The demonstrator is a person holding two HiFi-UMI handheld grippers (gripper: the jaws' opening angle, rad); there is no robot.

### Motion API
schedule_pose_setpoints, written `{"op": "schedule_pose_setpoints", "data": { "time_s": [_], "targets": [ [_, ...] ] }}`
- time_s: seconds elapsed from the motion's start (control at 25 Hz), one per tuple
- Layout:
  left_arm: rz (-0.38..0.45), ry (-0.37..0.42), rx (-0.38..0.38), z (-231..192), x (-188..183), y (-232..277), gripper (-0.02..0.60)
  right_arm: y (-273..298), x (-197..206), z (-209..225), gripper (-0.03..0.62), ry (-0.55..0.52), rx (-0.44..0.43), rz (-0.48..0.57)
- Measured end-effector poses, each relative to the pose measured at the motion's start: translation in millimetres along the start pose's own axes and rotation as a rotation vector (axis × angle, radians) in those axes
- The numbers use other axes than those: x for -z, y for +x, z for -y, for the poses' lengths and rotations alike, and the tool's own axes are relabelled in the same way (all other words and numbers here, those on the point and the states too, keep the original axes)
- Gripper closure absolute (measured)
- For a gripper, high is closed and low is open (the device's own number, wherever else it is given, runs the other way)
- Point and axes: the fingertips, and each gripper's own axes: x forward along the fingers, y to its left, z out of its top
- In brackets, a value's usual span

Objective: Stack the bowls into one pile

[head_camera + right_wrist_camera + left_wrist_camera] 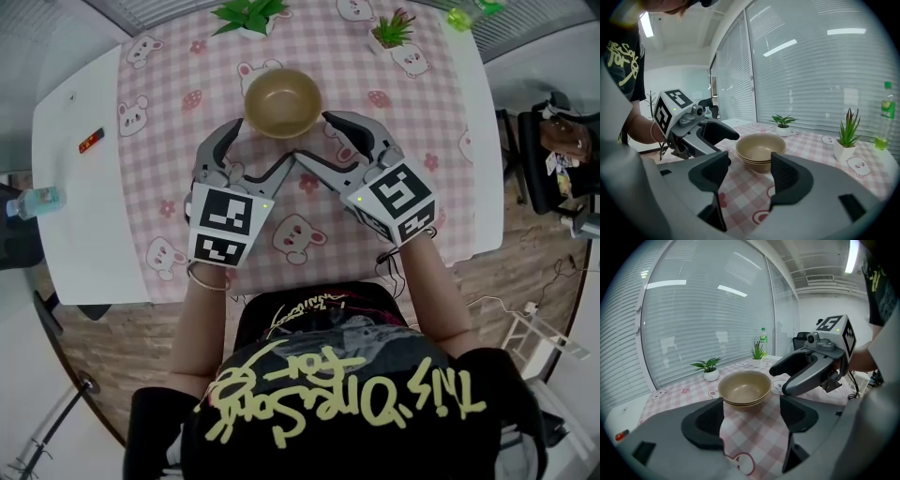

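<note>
From the head view, a white worktop [70,216] has a pink checked cloth [159,131] with little bears on it. The pile of bowls [283,101] sits on the cloth, just past the tips of both tools. The left tool [253,148] and the right tool [319,138] are side by side, almost touching. Two small plants [249,15] stand at the far edge.

In the left tool's view, its jaws are wide apart with only cloth between them. The bowls [744,388] sit just ahead, not touched. Behind them is a big window with blinds [708,305].

In the right tool's view, its jaws are wide apart too and hold nothing. The bowls [761,147] are just ahead. A green bottle [884,121] stands far off to its right.
</note>
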Motion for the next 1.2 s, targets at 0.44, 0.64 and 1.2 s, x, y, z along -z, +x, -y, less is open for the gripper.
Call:
{"op": "schedule_pose_setpoints", "data": {
  "time_s": [0.44, 0.64, 1.2],
  "targets": [
    [0.047, -0.003, -0.025, -5.3, -21.2, -16.9, 0.206, -11.9, -23.2, -2.7, 0.306, -0.017, 0.016, 0.062],
    [0.082, 0.006, -0.041, -7.5, -38.3, -27.0, 0.206, -22.0, -38.8, -1.9, 0.306, -0.027, 0.028, 0.100],
    [0.245, 0.019, -0.066, -9.2, -96.0, -69.4, 0.215, -64.2, -101.6, 4.4, 0.306, -0.076, 0.096, 0.274]
  ]
}}
